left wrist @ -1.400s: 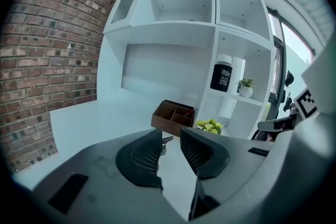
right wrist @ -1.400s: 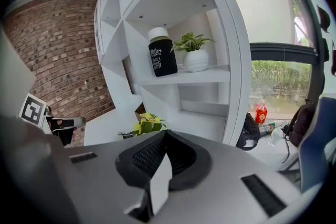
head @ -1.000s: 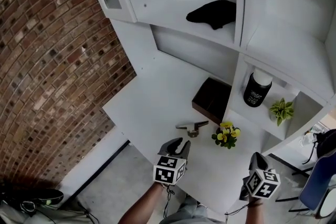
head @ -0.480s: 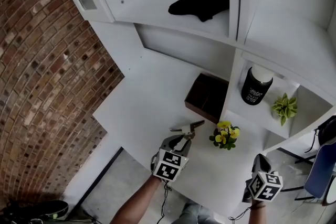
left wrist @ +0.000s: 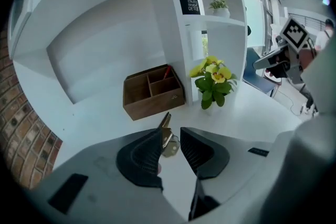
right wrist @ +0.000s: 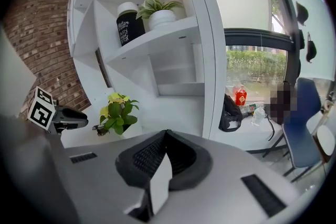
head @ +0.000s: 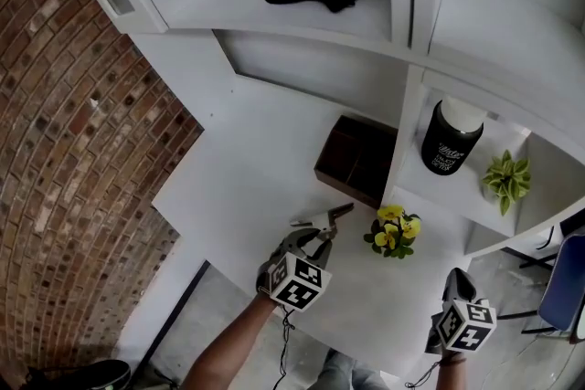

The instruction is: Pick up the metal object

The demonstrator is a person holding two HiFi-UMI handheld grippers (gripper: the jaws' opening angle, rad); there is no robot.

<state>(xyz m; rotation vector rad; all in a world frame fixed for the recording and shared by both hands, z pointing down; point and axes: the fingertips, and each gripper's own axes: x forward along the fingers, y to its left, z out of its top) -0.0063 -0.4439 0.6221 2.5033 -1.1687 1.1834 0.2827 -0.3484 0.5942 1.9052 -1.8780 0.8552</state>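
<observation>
Left tongs (left wrist: 170,140) (jaws parted) straddle the metal object (left wrist: 167,126).

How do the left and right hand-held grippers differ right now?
The left hand-held gripper has its jaws apart; the right hand-held gripper has its jaws together. The left has the metal object between its jaws; the right has nothing between them. The left sits at the object, the right well aside of it. Both point roughly toward the shelf unit.
</observation>
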